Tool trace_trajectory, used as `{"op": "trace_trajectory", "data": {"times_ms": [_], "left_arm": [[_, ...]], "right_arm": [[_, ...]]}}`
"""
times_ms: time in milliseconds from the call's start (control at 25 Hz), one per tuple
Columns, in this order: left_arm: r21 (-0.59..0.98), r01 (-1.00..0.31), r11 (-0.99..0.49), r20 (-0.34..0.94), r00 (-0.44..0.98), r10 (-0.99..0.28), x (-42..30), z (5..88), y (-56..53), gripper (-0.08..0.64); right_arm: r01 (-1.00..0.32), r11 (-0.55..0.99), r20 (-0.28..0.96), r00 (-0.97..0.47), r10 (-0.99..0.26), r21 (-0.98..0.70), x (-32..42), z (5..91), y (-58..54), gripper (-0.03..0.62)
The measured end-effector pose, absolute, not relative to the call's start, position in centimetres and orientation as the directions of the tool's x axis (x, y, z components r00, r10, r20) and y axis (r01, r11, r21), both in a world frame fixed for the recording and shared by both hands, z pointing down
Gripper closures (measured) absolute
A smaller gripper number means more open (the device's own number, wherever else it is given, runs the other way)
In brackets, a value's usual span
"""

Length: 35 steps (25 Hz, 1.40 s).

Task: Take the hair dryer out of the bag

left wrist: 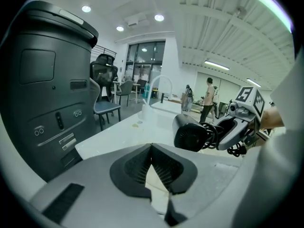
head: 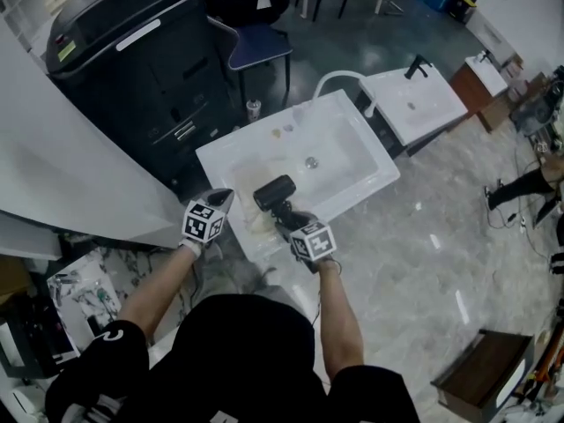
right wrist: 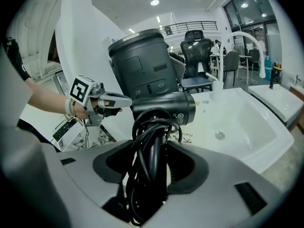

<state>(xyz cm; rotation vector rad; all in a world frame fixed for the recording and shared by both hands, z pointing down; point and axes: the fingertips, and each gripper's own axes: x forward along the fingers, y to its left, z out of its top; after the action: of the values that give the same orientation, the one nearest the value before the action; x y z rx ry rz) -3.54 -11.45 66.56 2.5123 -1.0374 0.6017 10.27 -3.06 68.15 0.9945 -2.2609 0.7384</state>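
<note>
A black hair dryer (head: 275,192) hangs above the near edge of a white sink (head: 352,148). My right gripper (head: 287,217) is shut on its handle. In the right gripper view the handle and its wound black cord (right wrist: 145,175) fill the gap between the jaws, and the hair dryer's barrel (right wrist: 164,107) points right. My left gripper (head: 222,199) hovers just left of the dryer with its jaws together and nothing in them. In the left gripper view its pads (left wrist: 164,167) meet, with the hair dryer (left wrist: 190,133) ahead on the right. A pale printed bag (right wrist: 183,137) lies on the sink rim under the dryer.
A big black machine (head: 132,51) stands to the left behind the sink. A blue chair (head: 260,47) is behind it. A white curved faucet (head: 339,77) rises at the sink's far side, with a second basin (head: 414,100) further right. A brown box (head: 480,373) sits on the floor.
</note>
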Motion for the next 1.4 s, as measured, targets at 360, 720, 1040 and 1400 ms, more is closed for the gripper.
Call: {"op": "trace_trajectory", "data": {"times_ms": [360, 720, 1040, 1400], "left_arm": [[0.200, -0.718, -0.667, 0.493, 0.662, -0.565, -6.8, 66.4, -14.1, 0.560], [0.243, -0.706, -0.665, 0.482, 0.683, -0.549, -8.0, 66.2, -15.9, 0.560], [0.273, -0.716, -0.642, 0.497, 0.677, -0.543, -8.7, 67.4, -15.4, 0.560], [0.275, -0.721, -0.635, 0.498, 0.672, -0.547, -8.2, 67.6, -15.2, 0.561]], "right_arm": [[-0.797, 0.547, 0.704, -0.542, -0.459, -0.257, 7.1, 70.4, -8.7, 0.390], [-0.851, 0.467, 0.755, -0.467, -0.460, -0.242, 5.8, 74.9, -13.2, 0.389], [-0.871, 0.426, 0.838, -0.411, -0.358, -0.245, 5.5, 82.4, -12.4, 0.386], [-0.876, 0.397, 0.798, -0.438, -0.414, -0.274, 5.8, 80.9, -12.2, 0.334]]}}
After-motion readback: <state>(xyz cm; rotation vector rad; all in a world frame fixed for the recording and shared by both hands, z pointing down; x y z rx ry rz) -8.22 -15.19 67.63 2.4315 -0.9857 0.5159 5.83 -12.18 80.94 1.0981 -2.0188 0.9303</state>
